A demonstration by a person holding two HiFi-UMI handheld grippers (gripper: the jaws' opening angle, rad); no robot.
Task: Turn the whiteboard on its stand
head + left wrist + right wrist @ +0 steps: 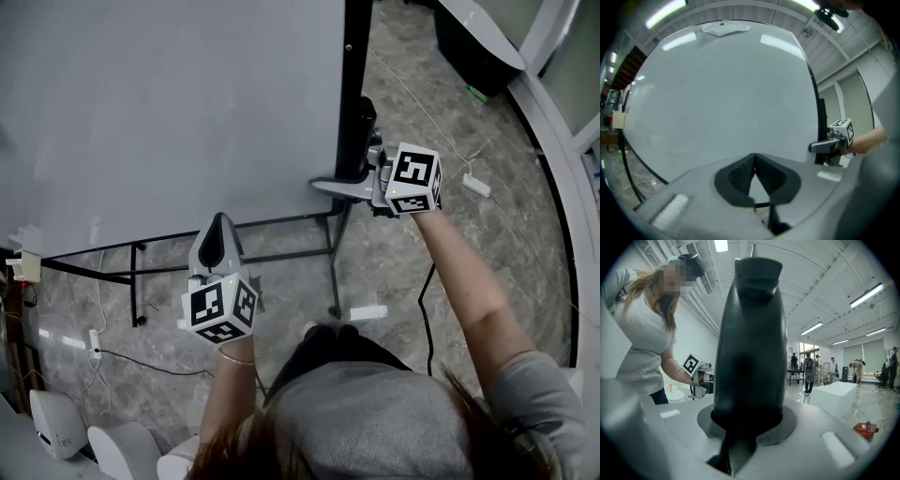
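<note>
The whiteboard (169, 112) is a large pale panel in a black frame on a wheeled stand; it fills the left gripper view (722, 93). My right gripper (326, 187) is at the board's right edge, shut on the black side post (353, 94). That post (750, 333) blocks the middle of the right gripper view. My left gripper (220, 223) points at the board just above its lower edge. Its jaws (754, 158) meet at the tip with nothing between them. Whether the tip touches the panel I cannot tell.
The stand's black legs and crossbars (333, 272) run over the grey stone floor below the board. A power strip with a cable (476, 185) lies to the right, a small white object (367, 312) near my feet. White stools (56, 422) stand at the lower left. Several people (808, 369) stand far off.
</note>
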